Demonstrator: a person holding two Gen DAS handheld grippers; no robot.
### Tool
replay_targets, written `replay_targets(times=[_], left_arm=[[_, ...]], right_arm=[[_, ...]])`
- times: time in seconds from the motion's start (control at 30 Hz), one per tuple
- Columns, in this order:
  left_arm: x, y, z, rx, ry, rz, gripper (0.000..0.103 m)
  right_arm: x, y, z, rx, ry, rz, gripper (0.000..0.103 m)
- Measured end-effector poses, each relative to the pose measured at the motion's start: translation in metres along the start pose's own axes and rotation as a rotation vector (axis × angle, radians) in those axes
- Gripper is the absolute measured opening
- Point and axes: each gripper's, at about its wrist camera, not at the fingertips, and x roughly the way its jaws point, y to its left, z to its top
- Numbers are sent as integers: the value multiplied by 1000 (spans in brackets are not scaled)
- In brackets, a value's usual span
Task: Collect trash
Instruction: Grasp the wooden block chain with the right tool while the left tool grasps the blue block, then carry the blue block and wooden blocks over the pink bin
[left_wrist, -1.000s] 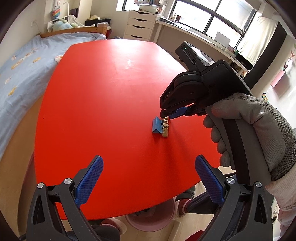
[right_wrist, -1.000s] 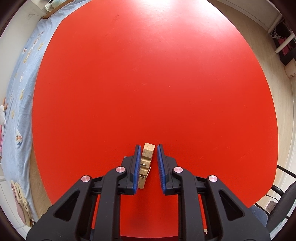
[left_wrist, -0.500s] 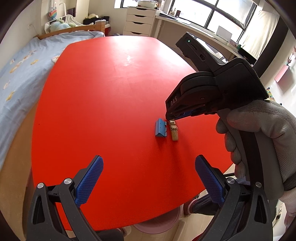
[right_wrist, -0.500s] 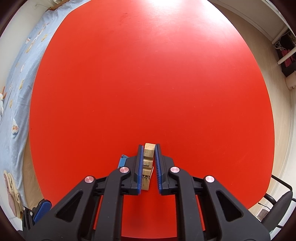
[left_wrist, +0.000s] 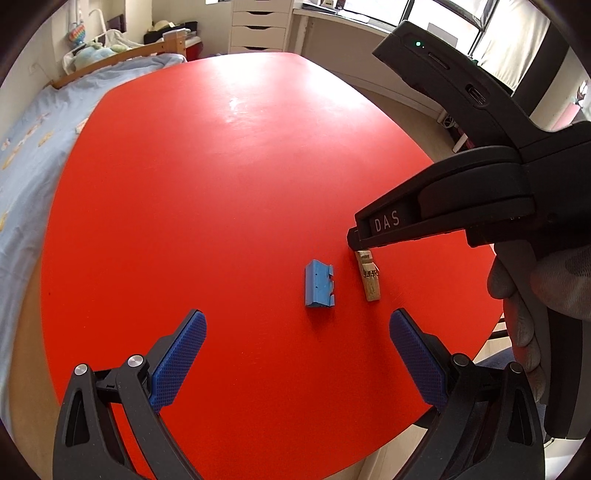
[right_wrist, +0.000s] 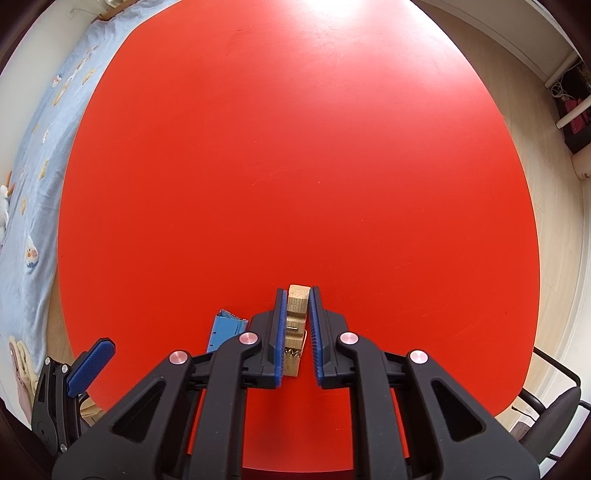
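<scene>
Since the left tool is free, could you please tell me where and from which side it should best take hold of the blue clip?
Grip the blue clip across its two long sides near the middle, coming straight down from above. It lies flat on the red table, narrow and elongated, apart from the wooden clothespin that the right tool brackets. The left tool is open wide enough, I judge.

Ahead of right gripper (right_wrist: 297, 325): bare red table (right_wrist: 295, 166), nothing stands on it up to the far edge.
Between its fingers: wooden clothespin (right_wrist: 295, 317) fills the gap.
Left of it: blue clip piece (right_wrist: 225, 328) lies just beside.
Ahead of left gripper (left_wrist: 295, 362): open passage; the blue clip piece (left_wrist: 318, 283) and the clothespin (left_wrist: 370, 278) lie further on.
Right of left gripper: the right gripper (left_wrist: 360, 243) and gloved hand (left_wrist: 535, 295) block this side.
</scene>
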Motion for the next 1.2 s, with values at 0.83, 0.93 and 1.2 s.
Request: replay_targets(times=[0.83,0.93,1.2], left_arm=[[33,4,5,36,69,48,20],[32,5,9,29,72,43,20],[23,-3,11,2,52,52,19]], right_arm=[[-5,-7,-4,7,-8,19,11],[-6,-9,-3,4,-7,22,11],[-9,-13,-3,-1,-13,24,11]])
